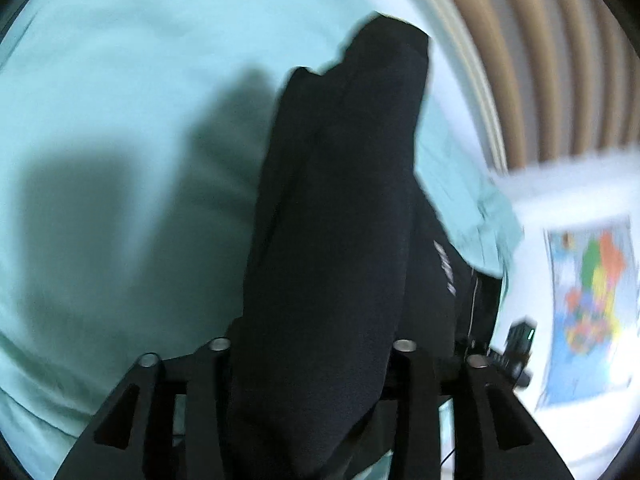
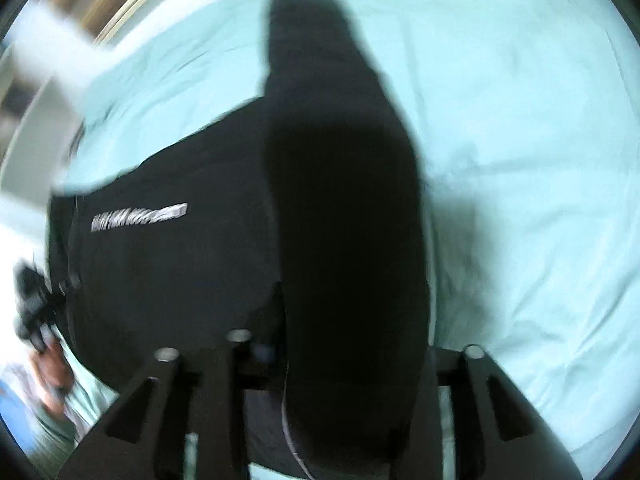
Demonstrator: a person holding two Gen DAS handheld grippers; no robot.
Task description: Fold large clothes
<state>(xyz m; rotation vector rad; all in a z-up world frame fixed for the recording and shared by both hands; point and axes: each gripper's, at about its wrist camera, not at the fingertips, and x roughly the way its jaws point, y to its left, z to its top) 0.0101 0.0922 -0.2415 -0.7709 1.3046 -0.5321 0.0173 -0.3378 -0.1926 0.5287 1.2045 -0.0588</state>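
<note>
While the large black fabric garment (image 2: 168, 264) lies spread on the pale mint bedsheet (image 2: 520, 160), a fold of it runs up between each gripper's jaws. Whether the left gripper (image 1: 316, 360) or right gripper (image 2: 352, 360) pinches it, I cannot tell through blur.

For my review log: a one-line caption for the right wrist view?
Black garment draped between the right hand-held gripper arms, over a pale turquoise bedsheet.

Home bedroom, pale green bedsheet (image 1: 120, 100), slatted wooden headboard (image 1: 540, 80), colourful wall map (image 1: 592, 300)
</note>
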